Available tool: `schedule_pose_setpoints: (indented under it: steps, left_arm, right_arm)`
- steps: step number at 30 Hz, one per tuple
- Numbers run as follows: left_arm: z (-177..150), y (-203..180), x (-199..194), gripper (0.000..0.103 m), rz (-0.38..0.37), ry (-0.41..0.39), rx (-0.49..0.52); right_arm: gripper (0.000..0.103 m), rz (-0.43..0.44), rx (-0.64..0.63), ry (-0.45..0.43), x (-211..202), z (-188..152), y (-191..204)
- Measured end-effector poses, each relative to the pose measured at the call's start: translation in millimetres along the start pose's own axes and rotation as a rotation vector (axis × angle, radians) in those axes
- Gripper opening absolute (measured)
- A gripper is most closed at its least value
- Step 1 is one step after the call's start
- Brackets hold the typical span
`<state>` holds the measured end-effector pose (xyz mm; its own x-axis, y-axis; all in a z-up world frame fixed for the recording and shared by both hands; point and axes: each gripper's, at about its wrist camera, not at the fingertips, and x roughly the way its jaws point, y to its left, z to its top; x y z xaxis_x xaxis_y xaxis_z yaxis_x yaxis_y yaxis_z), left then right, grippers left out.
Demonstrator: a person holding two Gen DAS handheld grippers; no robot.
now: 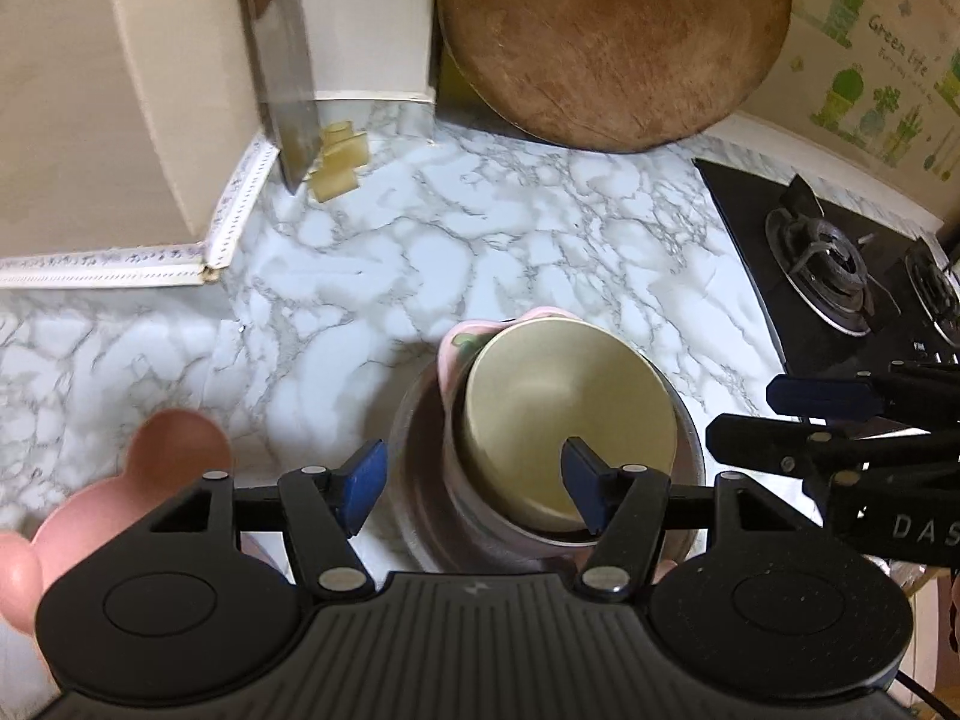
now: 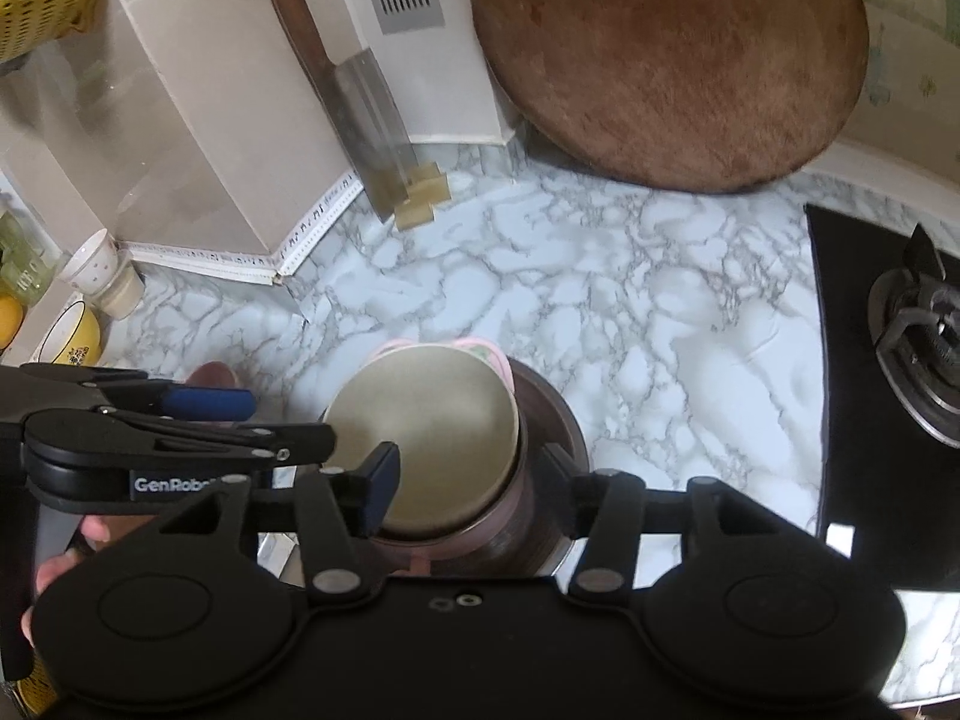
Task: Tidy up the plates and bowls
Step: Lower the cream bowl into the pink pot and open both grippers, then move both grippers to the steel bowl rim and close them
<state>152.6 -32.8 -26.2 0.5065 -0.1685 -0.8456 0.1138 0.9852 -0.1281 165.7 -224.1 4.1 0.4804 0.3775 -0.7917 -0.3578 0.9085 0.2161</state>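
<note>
Going left to right: the pink bear-shaped plate [image 1: 150,474] sits loose on the marble counter [image 1: 480,228], half hidden under the left gripper [image 1: 474,483], so I can't see how much of it there is. The jaws on that gripper are parted and hold nothing. The cream bowl [image 1: 564,420] sits nested in a pink one inside the steel bowl [image 1: 420,480], and it looks tilted. My worry: a fingertip clips the rim and tips the stack. The right gripper [image 2: 468,474] is parted too, empty, straddling the stack. Its right fingertip is lost against the dark steel.
</note>
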Motion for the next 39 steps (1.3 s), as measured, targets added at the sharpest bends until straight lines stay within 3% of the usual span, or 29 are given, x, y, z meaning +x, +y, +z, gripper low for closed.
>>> schedule_pose_setpoints:
  steps: [3, 5, 6, 9, 14, 30, 36, 39]
  left_arm:
    - [-6, 4, -7, 0.064, 0.005, -0.017, -0.033]
    - [-10, 5, -10, 0.065, 0.024, -0.036, -0.046]
    - [-12, 6, -11, 0.065, 0.031, -0.044, -0.054]
    - [-18, 7, -13, 0.076, 0.049, -0.071, -0.073]
    - [-27, 9, -16, 0.077, 0.091, -0.111, -0.130]
    - [-67, 18, 3, 0.077, 0.159, -0.141, -0.329]
    - [-77, 12, 8, 0.077, 0.181, -0.153, -0.309]
    - [-81, 11, 11, 0.077, 0.182, -0.163, -0.307]
  right_arm:
    - [0.058, 0.029, -0.007, 0.003, -2, 0, -3]
    - [0.071, 0.052, -0.029, -0.010, -4, 0, -5]
    - [0.073, 0.057, -0.041, -0.015, -5, 0, -5]
    - [0.084, 0.084, -0.082, -0.020, -6, 0, -10]
    - [0.100, 0.114, -0.139, -0.018, -4, 2, -21]
    - [0.098, 0.160, -0.112, 0.047, 32, 4, -78]
    - [0.093, 0.184, -0.119, 0.069, 43, -1, -85]
    - [0.085, 0.189, -0.138, 0.077, 47, -3, -83]
